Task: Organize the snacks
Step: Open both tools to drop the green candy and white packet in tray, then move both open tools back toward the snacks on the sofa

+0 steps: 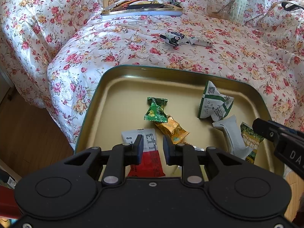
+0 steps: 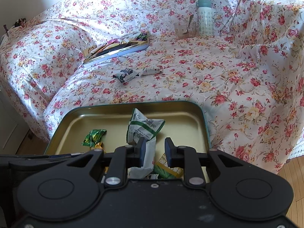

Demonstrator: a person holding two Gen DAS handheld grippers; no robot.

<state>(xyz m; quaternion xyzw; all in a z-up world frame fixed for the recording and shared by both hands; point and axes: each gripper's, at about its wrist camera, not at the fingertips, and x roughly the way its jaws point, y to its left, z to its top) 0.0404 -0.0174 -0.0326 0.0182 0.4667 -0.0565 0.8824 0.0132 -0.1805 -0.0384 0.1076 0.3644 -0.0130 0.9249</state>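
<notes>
A gold tin tray (image 1: 114, 95) with a green rim lies at the near edge of the floral-covered sofa (image 1: 114, 47); it also shows in the right wrist view (image 2: 180, 114). In it lie a green candy (image 1: 156, 109), an orange packet (image 1: 172, 130), a red and white packet (image 1: 150, 152), a white and green packet (image 1: 214, 100), a plain white packet (image 1: 232, 136) and a green garlic snack packet (image 1: 250, 142). My left gripper (image 1: 153, 148) is open and empty above the red and white packet. My right gripper (image 2: 155, 152) is open and empty over the plain white packet (image 2: 147, 159).
A black and white snack packet (image 1: 172, 37) and a small white packet (image 1: 202, 42) lie loose on the sofa. A second tin (image 1: 140, 11) holding several snacks sits at the back. A glass with a spoon (image 1: 218, 9) and a pale green bottle (image 1: 238, 5) stand at the back right. Wood floor (image 1: 28, 133) is left.
</notes>
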